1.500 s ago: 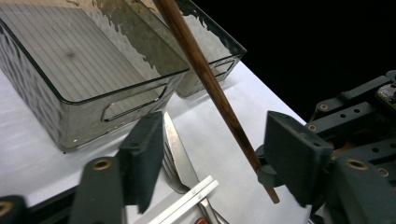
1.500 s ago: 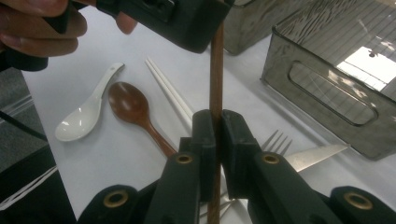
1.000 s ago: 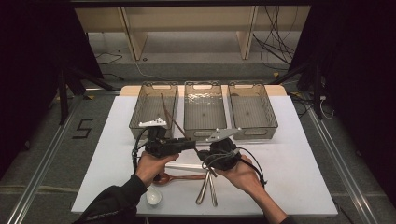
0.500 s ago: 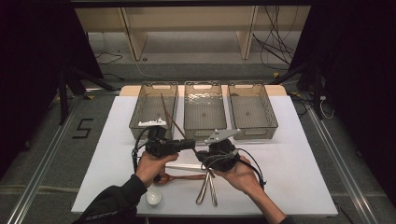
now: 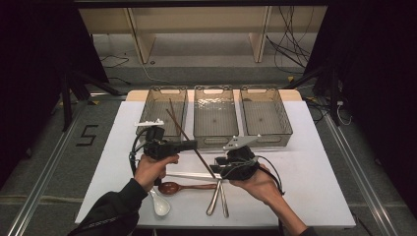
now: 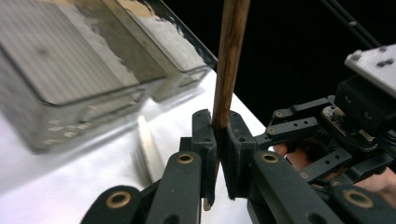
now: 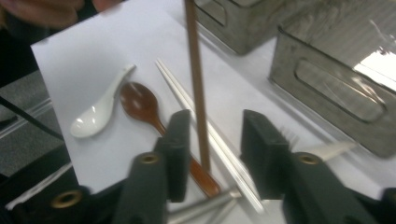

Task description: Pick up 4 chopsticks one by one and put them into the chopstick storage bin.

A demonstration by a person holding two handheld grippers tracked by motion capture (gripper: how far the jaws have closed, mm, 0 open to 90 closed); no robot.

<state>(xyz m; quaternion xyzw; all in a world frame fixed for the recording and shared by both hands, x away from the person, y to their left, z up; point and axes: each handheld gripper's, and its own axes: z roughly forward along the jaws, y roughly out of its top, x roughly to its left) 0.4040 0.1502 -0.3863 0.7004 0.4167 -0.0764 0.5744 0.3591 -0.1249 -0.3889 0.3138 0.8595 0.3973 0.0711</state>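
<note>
A brown wooden chopstick (image 5: 189, 142) slants over the front of the left bin (image 5: 147, 110) and down toward the table. My left gripper (image 5: 193, 144) is shut on it partway along; in the left gripper view the chopstick (image 6: 229, 60) rises from between the closed jaws of my left gripper (image 6: 217, 126). My right gripper (image 5: 219, 166) faces it from the right and is open. In the right gripper view the chopstick (image 7: 196, 84) stands between the spread jaws of my right gripper (image 7: 215, 126), nearer the left jaw, and its lower end hangs above the cutlery.
Three clear grey bins stand in a row at the back: left, middle (image 5: 212, 132) and right (image 5: 282, 123). A second dark stick leans in the left bin. On the white table (image 5: 305, 187) lie a white spoon (image 5: 160, 204), a brown spoon (image 5: 182, 187), pale chopsticks (image 5: 189, 176) and metal cutlery (image 5: 216, 196).
Almost nothing differs. Both grippers keep nearly the same places, and the left one stays shut on the brown chopstick.
</note>
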